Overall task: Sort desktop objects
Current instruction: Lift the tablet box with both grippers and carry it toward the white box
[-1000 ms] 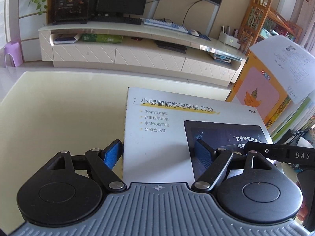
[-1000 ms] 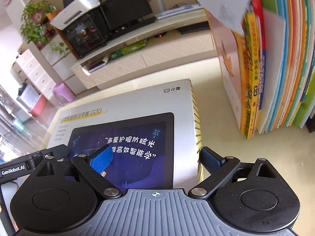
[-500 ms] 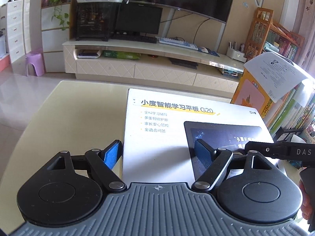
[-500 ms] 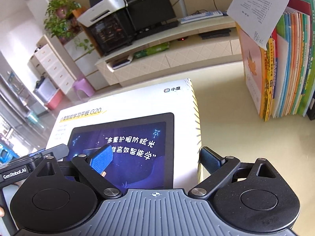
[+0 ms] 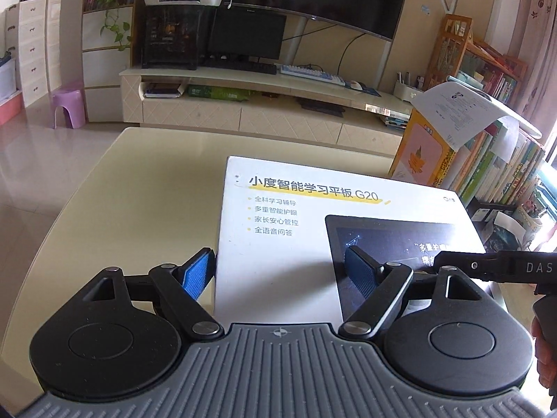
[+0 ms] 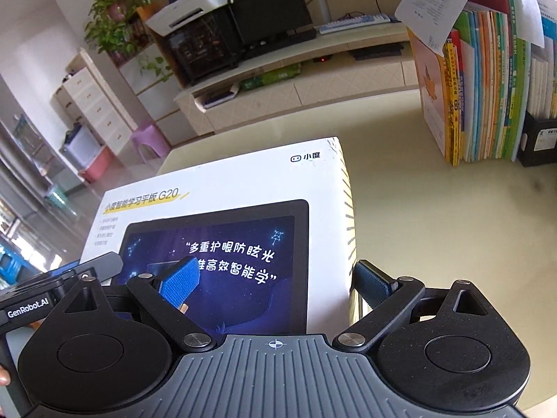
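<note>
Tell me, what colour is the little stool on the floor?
Purple. The stool shows best in the left wrist view, standing beside the TV cabinet.

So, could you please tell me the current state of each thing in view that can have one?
Tablet box: flat, printed face up, held at both near corners.
Left hand-held gripper: clamped across the box's left near corner.
Right hand-held gripper: clamped across the box's right near corner.
Books: upright in a row on the table.
Paper sheet: draped over the books' tops.
</note>
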